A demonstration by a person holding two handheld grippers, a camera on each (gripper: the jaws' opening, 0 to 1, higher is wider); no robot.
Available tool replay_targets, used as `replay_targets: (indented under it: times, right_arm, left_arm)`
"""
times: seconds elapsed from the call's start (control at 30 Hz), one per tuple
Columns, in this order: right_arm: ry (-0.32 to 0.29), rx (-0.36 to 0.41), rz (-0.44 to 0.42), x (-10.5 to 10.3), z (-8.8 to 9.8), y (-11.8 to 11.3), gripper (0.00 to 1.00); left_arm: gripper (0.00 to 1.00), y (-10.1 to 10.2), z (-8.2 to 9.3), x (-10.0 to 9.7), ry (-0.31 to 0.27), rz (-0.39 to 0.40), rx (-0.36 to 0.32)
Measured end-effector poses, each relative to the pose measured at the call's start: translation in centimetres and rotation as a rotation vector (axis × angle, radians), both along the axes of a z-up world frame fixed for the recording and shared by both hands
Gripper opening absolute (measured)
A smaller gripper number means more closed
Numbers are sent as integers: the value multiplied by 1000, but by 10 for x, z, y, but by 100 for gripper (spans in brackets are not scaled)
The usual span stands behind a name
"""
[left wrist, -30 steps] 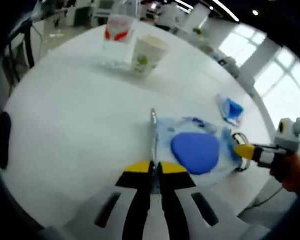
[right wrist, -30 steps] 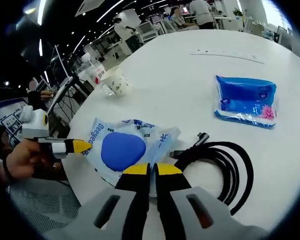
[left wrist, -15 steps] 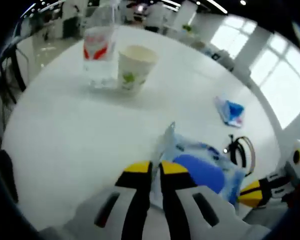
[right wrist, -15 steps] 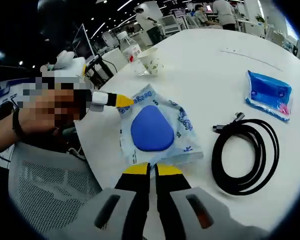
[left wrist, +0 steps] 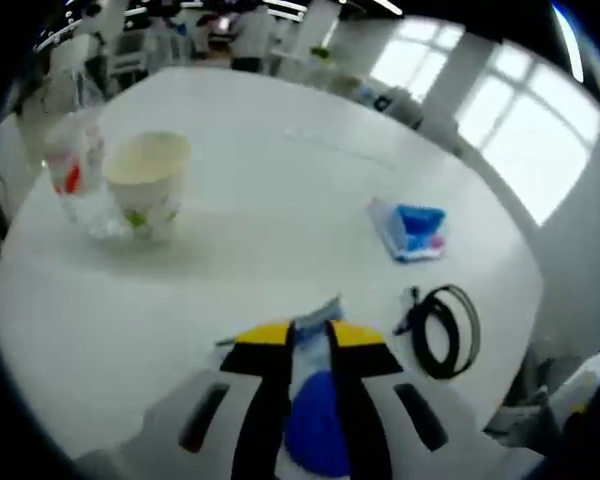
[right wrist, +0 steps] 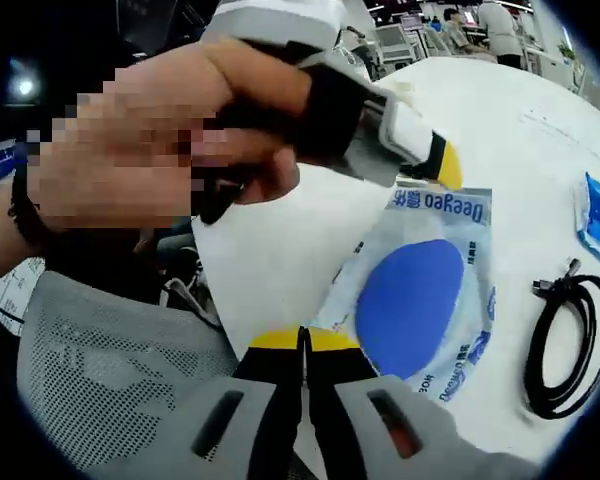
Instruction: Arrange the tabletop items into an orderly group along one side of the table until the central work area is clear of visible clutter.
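1. Two grippers, one item in hand: the left gripper point(left wrist: 310, 345) is clamped on an edge of the clear packet with the blue pad point(left wrist: 315, 425), which hangs between and below its jaws. In the right gripper view the right gripper point(right wrist: 302, 342) has its jaws together on the near edge of the same packet point(right wrist: 420, 300), held off the tabletop point(right wrist: 270, 250).
2. Progress, judged: early. Nothing looks grouped yet; the items lie spread over the tabletop point(left wrist: 250, 200).
3. Remaining: paper cup point(left wrist: 148, 185) and plastic bottle point(left wrist: 75, 165), touching, far ahead to the left gripper's left; blue tissue pack point(left wrist: 410, 228) ahead to its right; coiled black cable point(left wrist: 440, 330) near its right.
4. View differences: the left gripper view shows the cup and bottle; the right gripper view shows the person's hand point(right wrist: 160, 140) on the left gripper and a mesh chair point(right wrist: 100, 370).
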State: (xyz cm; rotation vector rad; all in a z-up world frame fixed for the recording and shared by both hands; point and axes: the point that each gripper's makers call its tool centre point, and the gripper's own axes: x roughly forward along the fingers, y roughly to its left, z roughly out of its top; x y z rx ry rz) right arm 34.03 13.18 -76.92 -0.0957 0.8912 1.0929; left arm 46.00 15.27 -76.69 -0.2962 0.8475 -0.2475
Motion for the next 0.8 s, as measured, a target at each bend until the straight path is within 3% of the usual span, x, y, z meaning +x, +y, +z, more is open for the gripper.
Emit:
replay_targets:
  times: [0.17, 0.27, 0.33, 0.5, 0.6, 0.73, 0.8]
  right_arm:
    - [-50, -37, -74, 52, 1, -37, 5]
    - [-61, -48, -100, 77, 1, -50, 13]
    - [-75, -50, -99, 91, 0, -53, 19]
    - [-111, -66, -50, 115, -6, -45, 25]
    - [-112, -85, -27, 127, -14, -38, 30]
    - [-119, -78, 15, 139, -20, -25, 31]
    - [-114, -89, 26, 143, -25, -24, 32]
  left_arm:
    - [21, 24, 4, -37, 50, 155, -65]
    - [21, 26, 2, -67, 90, 169, -65]
    - [21, 20, 0, -91, 142, 137, -45]
    - [21, 0, -2, -129, 228, 49, -20]
    - [24, -9, -1, -139, 235, 16, -6]
    - [28, -15, -3, -154, 233, -116, 116]
    - [31, -23, -2, -156, 215, -173, 105]
